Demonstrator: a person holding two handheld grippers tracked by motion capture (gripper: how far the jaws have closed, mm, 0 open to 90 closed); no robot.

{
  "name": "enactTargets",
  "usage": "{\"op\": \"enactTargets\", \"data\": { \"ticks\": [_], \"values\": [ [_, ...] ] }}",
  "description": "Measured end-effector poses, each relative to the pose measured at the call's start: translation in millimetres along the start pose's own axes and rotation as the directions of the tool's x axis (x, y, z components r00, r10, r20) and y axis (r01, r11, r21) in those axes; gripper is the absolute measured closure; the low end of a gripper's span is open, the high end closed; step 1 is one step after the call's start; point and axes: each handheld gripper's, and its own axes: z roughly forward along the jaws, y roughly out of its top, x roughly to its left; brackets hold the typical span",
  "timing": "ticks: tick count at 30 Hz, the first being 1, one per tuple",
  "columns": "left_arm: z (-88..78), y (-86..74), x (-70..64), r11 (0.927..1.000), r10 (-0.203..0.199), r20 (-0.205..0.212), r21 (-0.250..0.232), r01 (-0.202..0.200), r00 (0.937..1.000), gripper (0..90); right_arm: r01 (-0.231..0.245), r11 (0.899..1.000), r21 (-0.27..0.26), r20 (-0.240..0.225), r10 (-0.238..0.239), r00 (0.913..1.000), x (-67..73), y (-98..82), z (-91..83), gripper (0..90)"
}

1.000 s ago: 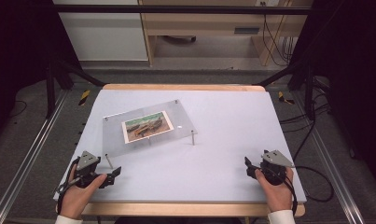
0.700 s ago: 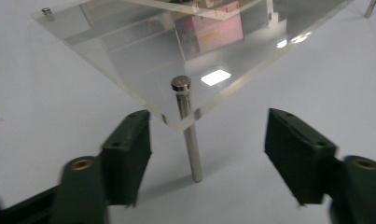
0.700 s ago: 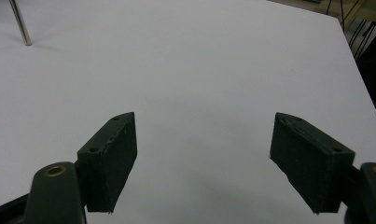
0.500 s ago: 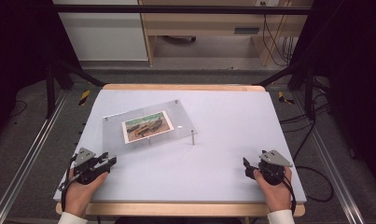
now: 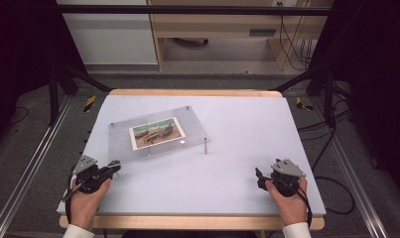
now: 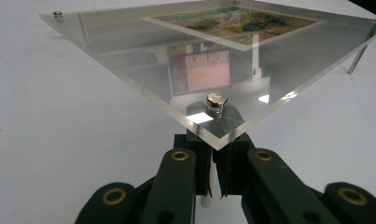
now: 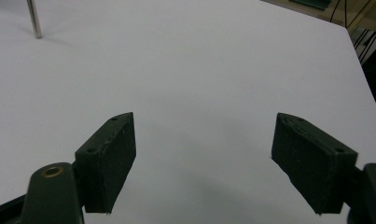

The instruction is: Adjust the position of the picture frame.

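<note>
A clear acrylic plate (image 5: 123,144) with a colour picture (image 5: 156,133) under it stands on thin metal legs left of the table's centre. My left gripper (image 5: 114,167) is at the plate's near-left corner. In the left gripper view its jaws (image 6: 213,172) have just been closing and are shut on the metal leg (image 6: 207,198) under that corner, below a silver cap screw (image 6: 216,100). My right gripper (image 5: 258,177) rests near the front right edge. Its pads (image 7: 111,158) stand wide apart over bare table, nothing between them.
The white table top (image 5: 247,124) has a wooden rim. Another leg (image 5: 205,146) holds up the plate's right corner and shows far off as a metal leg (image 7: 35,21) in the right gripper view. Dark frame rails run along both sides, with cables on the floor at right.
The left gripper's jaws went from wide open to shut at the plate's near-left corner. Both hands stayed in place. The right gripper looks the same.
</note>
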Motion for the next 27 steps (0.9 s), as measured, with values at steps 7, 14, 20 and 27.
{"op": "enactTargets", "data": {
  "ticks": [7, 14, 20, 27],
  "values": [
    [-0.5, 1.7, 3.5, 0.9979, -0.064, 0.031, -0.003, 0.064, 0.9975, 84.2, 0.033, 0.999, -0.017, -0.087, -0.034, 0.9956, 16.3, 13.6, -0.8, 22.2],
    [-1.9, 4.2, 5.2, 0.9954, -0.093, 0.048, -0.016, 0.094, 0.9945, 84.0, 0.059, 0.997, -0.057, -0.227, -0.07, 0.9712, 52.4, 60.0, 21.9, 41.5],
    [-2.6, 5.7, 6.3, 0.994, -0.106, 0.063, -0.022, 0.107, 0.9924, 84.0, -0.003, 1.0, -0.017, -0.321, -0.003, 0.9471, 74.2, 82.8, 67.8, 58.0],
    [-2.9, 6.2, 7.0, 0.9932, -0.112, 0.071, -0.023, 0.114, 0.9912, 83.8, -0.048, 0.999, -0.024, -0.386, 0.035, 0.922, 91.5, 93.8, 104.4, 67.0]
  ]
}}
